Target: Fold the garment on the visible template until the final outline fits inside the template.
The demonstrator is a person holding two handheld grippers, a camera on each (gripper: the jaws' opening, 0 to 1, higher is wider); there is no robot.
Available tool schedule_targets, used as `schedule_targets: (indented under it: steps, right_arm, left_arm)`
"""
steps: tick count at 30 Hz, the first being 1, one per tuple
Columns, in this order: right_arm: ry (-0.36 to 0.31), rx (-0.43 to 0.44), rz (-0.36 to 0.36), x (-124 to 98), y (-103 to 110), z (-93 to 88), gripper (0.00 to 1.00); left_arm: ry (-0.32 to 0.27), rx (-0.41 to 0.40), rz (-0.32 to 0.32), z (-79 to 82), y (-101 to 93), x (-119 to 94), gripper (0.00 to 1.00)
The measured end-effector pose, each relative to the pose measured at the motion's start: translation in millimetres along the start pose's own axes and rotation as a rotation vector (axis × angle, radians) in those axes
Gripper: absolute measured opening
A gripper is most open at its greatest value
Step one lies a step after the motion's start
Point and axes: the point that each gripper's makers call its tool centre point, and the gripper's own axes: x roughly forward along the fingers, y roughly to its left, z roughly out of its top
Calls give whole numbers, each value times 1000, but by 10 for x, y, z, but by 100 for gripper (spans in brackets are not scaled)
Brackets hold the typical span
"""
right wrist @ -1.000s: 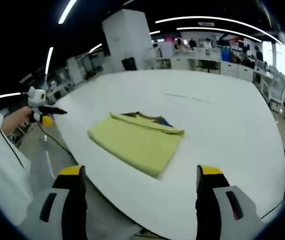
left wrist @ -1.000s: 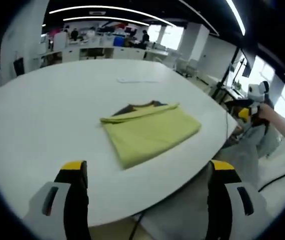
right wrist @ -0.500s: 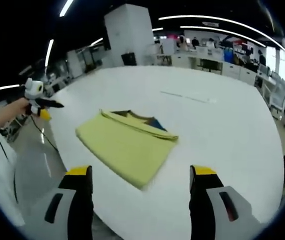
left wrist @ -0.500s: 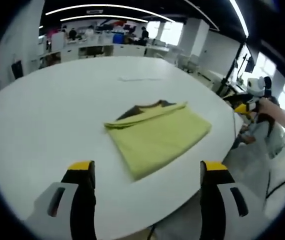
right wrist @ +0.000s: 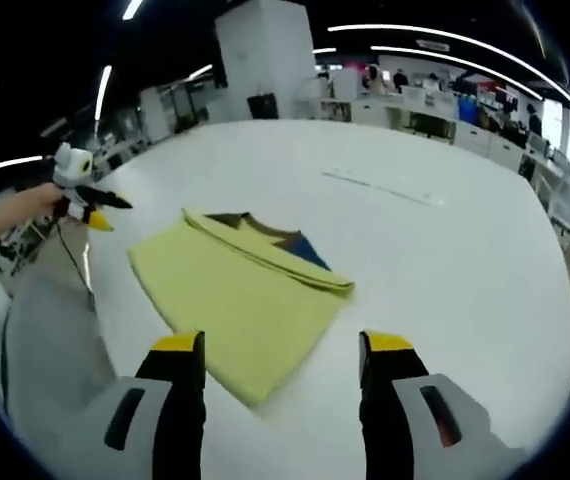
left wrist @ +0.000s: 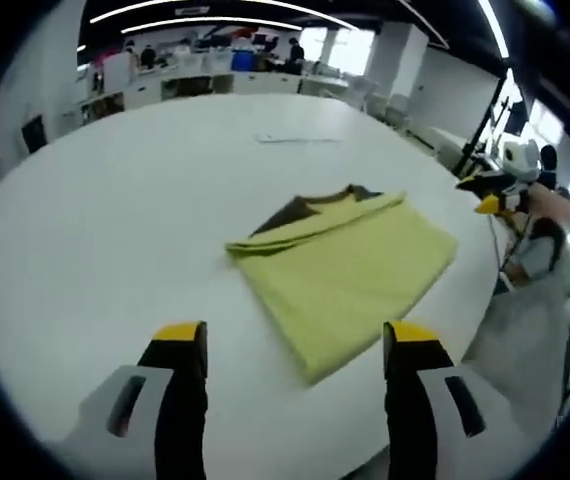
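A yellow-green garment (left wrist: 350, 262) with a dark collar lies folded into a rectangle on the white round table (left wrist: 95, 200). In the left gripper view my left gripper (left wrist: 295, 340) is open just short of the garment's near corner, nothing between its yellow-tipped jaws. My right gripper (left wrist: 493, 190) shows at the far right in a hand, off the table edge. In the right gripper view the garment (right wrist: 235, 290) lies just ahead of my open right gripper (right wrist: 282, 348). My left gripper (right wrist: 83, 195) hangs at the left beyond the table rim.
A thin faint strip (left wrist: 300, 138) lies on the table beyond the garment, also in the right gripper view as a strip (right wrist: 377, 187). The person's grey trousers (right wrist: 45, 330) are beside the table edge. Office desks and people fill the far background.
Both views have moved in over the table, so the garment looks larger and nearer. Each gripper's jaws stand somewhat closer together than before, still open.
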Motion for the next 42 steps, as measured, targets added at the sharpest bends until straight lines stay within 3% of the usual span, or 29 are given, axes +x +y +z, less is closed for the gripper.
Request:
schedule_targets:
  steps: [13, 18, 20, 25, 35, 42]
  right_arm:
    - [11, 45, -4, 405, -204, -25, 42]
    - [24, 48, -9, 558, -257, -36, 41]
    - [33, 36, -13, 645, -274, -45, 39]
    - [38, 24, -10, 786, -287, -44, 35]
    - [30, 29, -20, 891, -365, -27, 27]
    - [36, 0, -87, 977, -477, -29, 23]
  left_arm:
    - [6, 11, -19, 110, 77, 355, 51]
    - [4, 8, -22, 152, 121, 508, 46]
    - [-27, -49, -35, 227, 124, 594, 44]
    - [-25, -41, -25, 248, 172, 704, 38]
    - [-39, -70, -21, 316, 288, 911, 27]
    - [-26, 0, 23, 306, 357, 1018, 20]
